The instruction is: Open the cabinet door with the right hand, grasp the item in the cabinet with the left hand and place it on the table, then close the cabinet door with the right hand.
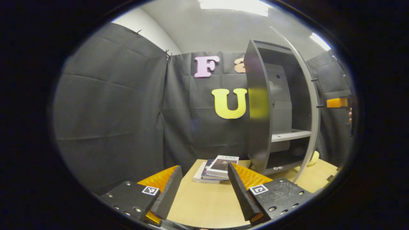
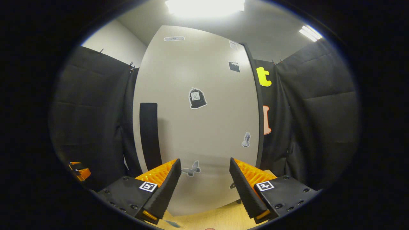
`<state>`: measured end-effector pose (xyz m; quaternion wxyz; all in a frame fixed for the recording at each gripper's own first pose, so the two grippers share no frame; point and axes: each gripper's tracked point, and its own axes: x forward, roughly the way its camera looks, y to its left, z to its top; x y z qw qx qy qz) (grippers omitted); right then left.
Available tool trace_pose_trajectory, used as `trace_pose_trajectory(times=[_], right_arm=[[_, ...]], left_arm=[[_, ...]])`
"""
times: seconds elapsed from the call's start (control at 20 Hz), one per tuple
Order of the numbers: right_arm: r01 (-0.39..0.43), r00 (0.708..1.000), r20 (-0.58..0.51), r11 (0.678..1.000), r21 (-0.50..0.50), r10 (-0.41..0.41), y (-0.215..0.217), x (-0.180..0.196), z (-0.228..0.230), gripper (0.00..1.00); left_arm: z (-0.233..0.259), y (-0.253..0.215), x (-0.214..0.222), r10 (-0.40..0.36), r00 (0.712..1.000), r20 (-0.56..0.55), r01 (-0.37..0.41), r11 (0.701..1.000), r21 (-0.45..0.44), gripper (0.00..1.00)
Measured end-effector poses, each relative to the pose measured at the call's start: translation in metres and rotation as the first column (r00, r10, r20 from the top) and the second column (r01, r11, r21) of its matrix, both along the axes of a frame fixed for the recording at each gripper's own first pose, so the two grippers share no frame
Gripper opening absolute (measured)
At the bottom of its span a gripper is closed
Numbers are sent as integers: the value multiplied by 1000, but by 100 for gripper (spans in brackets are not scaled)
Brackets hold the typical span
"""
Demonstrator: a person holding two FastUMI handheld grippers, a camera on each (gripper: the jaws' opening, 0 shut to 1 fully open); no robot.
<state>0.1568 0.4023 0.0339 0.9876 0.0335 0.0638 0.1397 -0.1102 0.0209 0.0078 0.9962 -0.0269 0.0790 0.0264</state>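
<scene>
You are working over a pale wooden table [image 1: 204, 204] in a booth hung with black cloth [image 1: 111, 111], with ceiling lights glowing overhead. A grey cabinet [image 1: 258, 127] is standing on the table toward the right of the left gripper view, its door [image 1: 311, 108] swung out so the shelf [image 1: 290, 134] and dark inside are showing; something small is lying on the bottom level, too small to tell what. A stack of books [image 1: 217, 168] is lying on the table just left of the cabinet, between and beyond your left gripper [image 1: 204, 185] fingers, which are standing wide apart and holding nothing. Your right gripper [image 2: 204, 182] is facing the pale outer face of the door [image 2: 198, 121], close up, its fingers also spread apart and gripping nothing; the dark handle [image 2: 149, 134] is sitting just above the left finger [image 2: 166, 188], apart from it. Stickers are dotting the door face.
</scene>
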Motion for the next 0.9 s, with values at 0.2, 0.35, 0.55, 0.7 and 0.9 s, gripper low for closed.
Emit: trace_pose_trajectory(times=[0.2,0.35,0.55,0.7,0.9], right_arm=[[-3,1000,6,1000,-12,3,-2,0,5,92],[3,1000,6,1000,-17,-3,-19,-4,4,96],[8,1000,-7,1000,3,-8,-60,-3,2,96],[18,1000,-8,1000,-3,-18,-92,-3,1,96],[33,999,-2,999,-20,-33,-134,-1,-3,96]], left_arm=[[4,-2,-2,7,1000,7,-7,1000,-3,87],[9,-8,-1,20,1000,2,-20,1000,0,87],[36,-47,5,3,1000,30,-3,1000,21,87],[49,-81,11,-4,999,42,2,999,52,87],[64,-133,11,-34,998,51,31,998,57,87]])
